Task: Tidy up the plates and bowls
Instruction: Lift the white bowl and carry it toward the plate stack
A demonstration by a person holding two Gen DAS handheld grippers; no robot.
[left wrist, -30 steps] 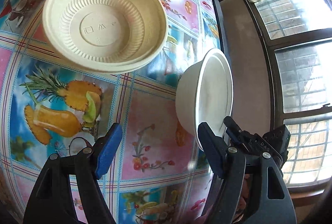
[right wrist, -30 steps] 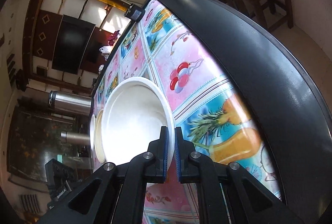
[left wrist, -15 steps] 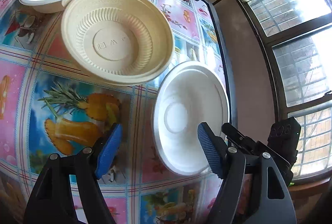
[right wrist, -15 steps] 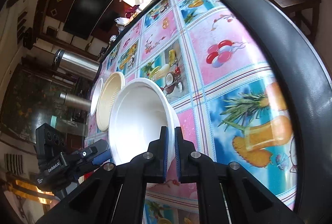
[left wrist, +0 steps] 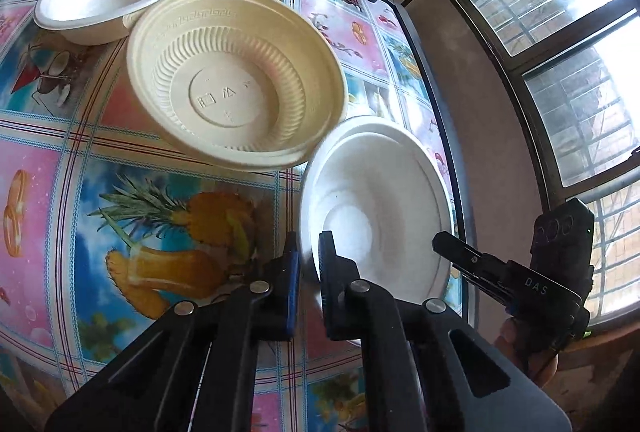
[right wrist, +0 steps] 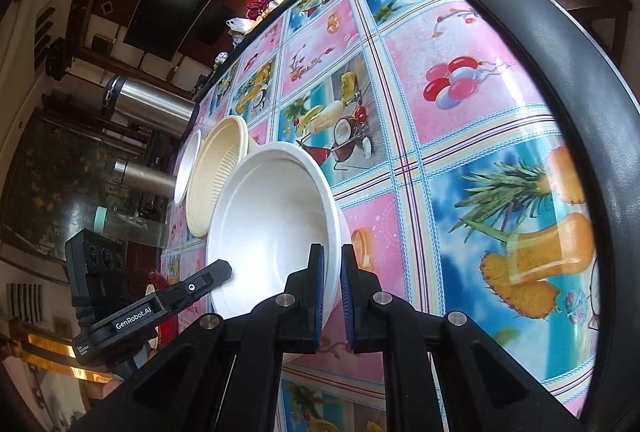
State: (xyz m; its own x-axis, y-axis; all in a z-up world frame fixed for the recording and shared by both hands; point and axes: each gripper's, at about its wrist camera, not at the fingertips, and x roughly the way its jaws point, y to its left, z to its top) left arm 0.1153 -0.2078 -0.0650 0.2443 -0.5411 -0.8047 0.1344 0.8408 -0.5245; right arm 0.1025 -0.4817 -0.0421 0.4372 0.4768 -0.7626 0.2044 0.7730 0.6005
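Two grippers, left (left wrist: 309, 264) and right (right wrist: 331, 272), pinch opposite rim edges of one white bowl (left wrist: 376, 208) with narrow fingers above the table (right wrist: 460, 160) edge; uneven pulls could bend or drop it.

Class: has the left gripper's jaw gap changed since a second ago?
Yes. The left gripper has closed onto the white bowl's rim, near the table edge.

Fruit-print table (left wrist: 168, 216) with bowls (left wrist: 236, 80)
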